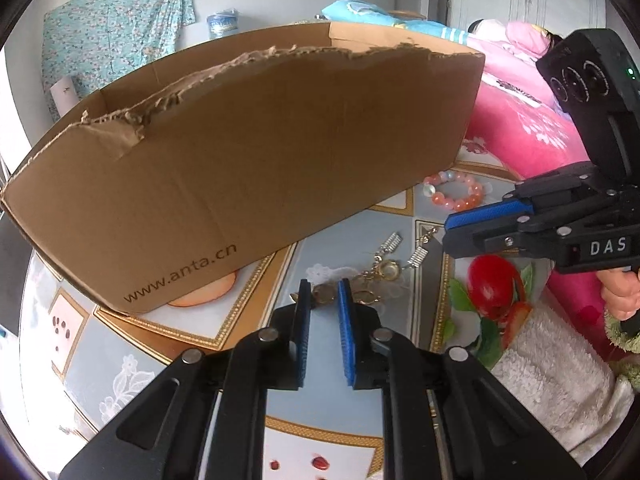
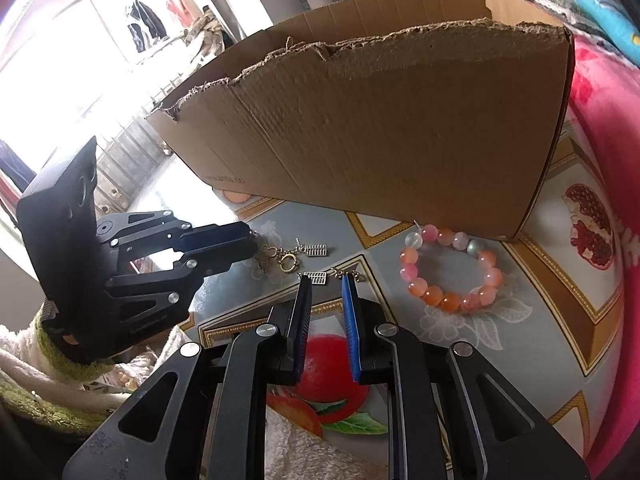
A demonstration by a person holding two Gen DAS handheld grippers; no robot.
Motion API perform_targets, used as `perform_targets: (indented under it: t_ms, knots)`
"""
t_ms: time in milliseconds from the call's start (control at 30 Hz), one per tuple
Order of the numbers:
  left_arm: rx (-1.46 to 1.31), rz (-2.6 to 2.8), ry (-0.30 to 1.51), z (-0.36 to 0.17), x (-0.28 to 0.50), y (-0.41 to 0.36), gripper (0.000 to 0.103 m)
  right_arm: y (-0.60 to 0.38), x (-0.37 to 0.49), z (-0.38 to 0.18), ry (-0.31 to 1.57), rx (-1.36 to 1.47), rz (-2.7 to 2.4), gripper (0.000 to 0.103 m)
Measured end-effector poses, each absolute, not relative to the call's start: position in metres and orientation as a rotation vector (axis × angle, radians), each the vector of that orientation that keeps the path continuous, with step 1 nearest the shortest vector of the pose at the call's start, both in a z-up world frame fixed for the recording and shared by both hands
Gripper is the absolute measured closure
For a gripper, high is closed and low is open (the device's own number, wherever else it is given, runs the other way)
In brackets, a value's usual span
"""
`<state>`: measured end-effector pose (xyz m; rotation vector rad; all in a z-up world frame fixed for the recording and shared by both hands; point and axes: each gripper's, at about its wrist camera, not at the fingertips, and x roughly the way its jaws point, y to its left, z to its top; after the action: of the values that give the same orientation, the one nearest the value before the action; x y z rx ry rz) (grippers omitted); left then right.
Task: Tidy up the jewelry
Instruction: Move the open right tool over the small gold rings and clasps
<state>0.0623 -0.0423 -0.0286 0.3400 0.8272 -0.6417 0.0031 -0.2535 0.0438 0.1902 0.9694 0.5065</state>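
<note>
A brown cardboard box (image 1: pixel 248 168) with a torn top edge stands on the patterned table; it also shows in the right wrist view (image 2: pixel 400 128). A gold chain with rings (image 1: pixel 372 280) and two silver abacus earrings (image 1: pixel 390 243) lie in front of it. A pink and orange bead bracelet (image 2: pixel 452 268) lies to the right, also in the left wrist view (image 1: pixel 454 191). My left gripper (image 1: pixel 325 286) is open, its tips right at the gold chain. My right gripper (image 2: pixel 327 282) is open, just short of one silver earring (image 2: pixel 315 278), and shows from the side (image 1: pixel 464 226).
The table has a glossy fruit-print cover (image 2: pixel 560 272). A pink blanket (image 1: pixel 516 120) lies at the right. A white fluffy cloth (image 1: pixel 556 380) sits at the near edge. A floral cloth (image 1: pixel 116 28) hangs on the wall behind.
</note>
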Motion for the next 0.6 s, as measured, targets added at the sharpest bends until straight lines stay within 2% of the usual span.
perform_targets:
  t_ms: [600]
  knots:
    - [0.355,-0.664,0.868,-0.026,0.062,-0.03,0.09,-0.259,0.002,0.046,0.965,0.202,0.521,0.086]
